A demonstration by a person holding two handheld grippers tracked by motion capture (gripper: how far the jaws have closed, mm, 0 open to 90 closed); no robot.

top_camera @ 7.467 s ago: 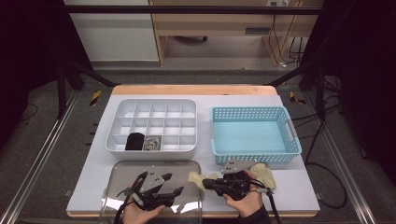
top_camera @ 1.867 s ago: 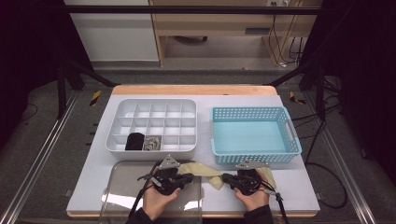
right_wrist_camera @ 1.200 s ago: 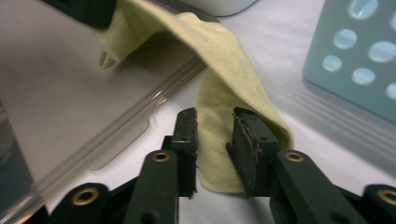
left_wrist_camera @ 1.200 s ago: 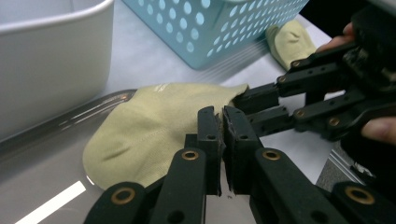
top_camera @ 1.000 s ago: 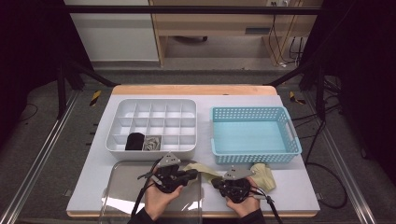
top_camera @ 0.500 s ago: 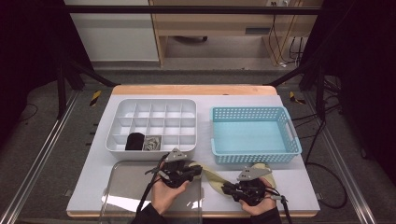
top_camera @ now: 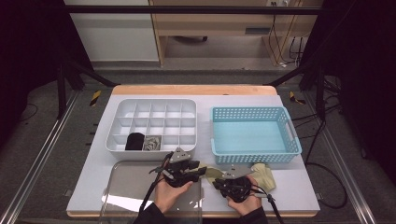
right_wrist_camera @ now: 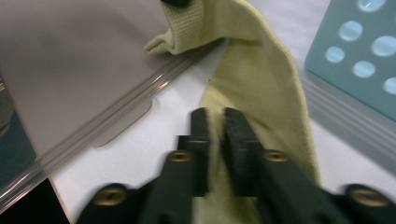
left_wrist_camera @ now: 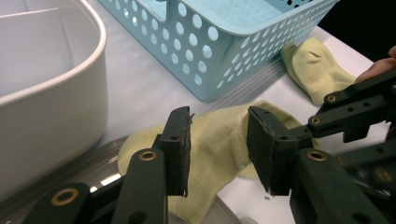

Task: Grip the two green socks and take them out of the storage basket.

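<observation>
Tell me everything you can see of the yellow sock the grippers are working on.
The yellow sock is pale yellow knit, ribbed at one end, lying stretched flat on the white table in front of the blue basket. One end overlaps the clear lid's edge. The right gripper pinches its edge; the left gripper, jaws just opened, straddles it without pressing. A second yellow sock lies apart.

Left gripper [left_wrist_camera: 218,149] newly off sock [left_wrist_camera: 219,140]
</observation>
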